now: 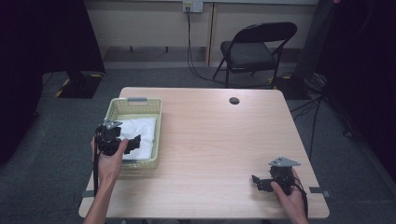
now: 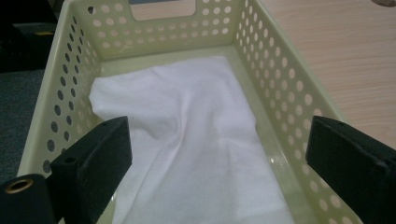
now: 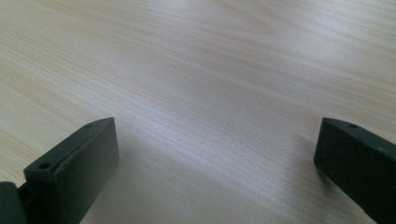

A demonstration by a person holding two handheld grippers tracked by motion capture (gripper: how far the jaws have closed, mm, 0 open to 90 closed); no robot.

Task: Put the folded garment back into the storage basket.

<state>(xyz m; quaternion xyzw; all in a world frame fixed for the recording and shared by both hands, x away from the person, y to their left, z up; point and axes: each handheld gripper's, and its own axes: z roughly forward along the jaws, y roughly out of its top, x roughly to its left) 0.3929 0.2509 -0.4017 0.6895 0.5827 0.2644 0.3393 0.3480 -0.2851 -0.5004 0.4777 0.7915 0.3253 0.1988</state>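
High view: pale wooden surface (image 1: 210, 140) with a perforated cream basket (image 1: 156, 135) near its left edge, a white cloth (image 1: 140, 133) lying inside. A round dark grommet (image 1: 234, 100) sits near the far edge; a black folding chair (image 1: 254, 49) stands on the floor beyond.

Left gripper (image 1: 135, 142) is held over the near end of the basket. Left gripper view adds what the high view cannot: the cloth (image 2: 187, 140) lies rumpled across the basket floor, a strip of bare floor showing along the far wall (image 2: 163, 28) (with its handle cutout). The fingers (image 2: 93, 158) are spread wide, above the cloth's near part, holding nothing; whether they touch the fabric I cannot tell.

Right gripper (image 1: 257, 181) is near the surface's near right corner. Right gripper view: fingers (image 3: 74, 163) wide apart, gripping nothing, bare wood grain (image 3: 210, 93) between them.

Open room: the whole middle of the surface, from the basket's right wall to the right edge, is bare.
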